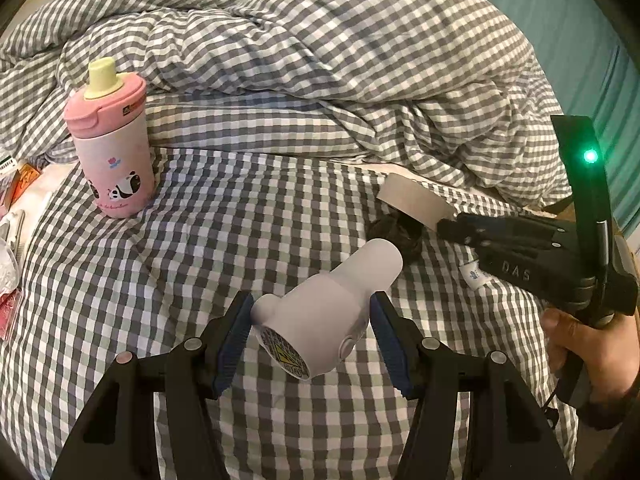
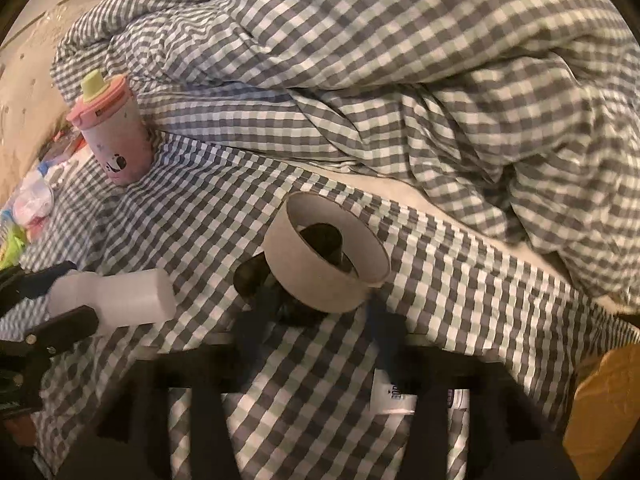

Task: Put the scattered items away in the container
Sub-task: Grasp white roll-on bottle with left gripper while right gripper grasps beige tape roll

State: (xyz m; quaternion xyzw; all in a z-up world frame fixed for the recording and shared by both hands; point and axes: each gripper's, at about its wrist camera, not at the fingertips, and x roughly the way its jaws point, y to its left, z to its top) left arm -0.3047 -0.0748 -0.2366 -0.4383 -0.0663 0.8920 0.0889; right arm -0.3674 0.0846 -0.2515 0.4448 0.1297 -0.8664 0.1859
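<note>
A white hair-dryer-shaped device (image 1: pixel 320 316) lies on the checked bed sheet between the blue pads of my left gripper (image 1: pixel 310 340); the pads touch its sides. It also shows in the right wrist view (image 2: pixel 120 298). My right gripper (image 2: pixel 316 320) holds a round beige paper container (image 2: pixel 326 254) by its base, tilted, with a dark item inside. A dark scrunchie-like item (image 1: pixel 400 232) lies under it. In the left wrist view the right gripper (image 1: pixel 440 220) grips that container (image 1: pixel 416 200). A pink panda bottle (image 1: pixel 114 140) stands upright at the far left.
A crumpled checked duvet (image 1: pixel 320 48) is heaped along the back. Small packets and clutter (image 2: pixel 32 204) lie at the left edge of the bed. A teal curtain (image 1: pixel 580 40) hangs at the right. A yellow-brown object (image 2: pixel 604 408) sits at the lower right.
</note>
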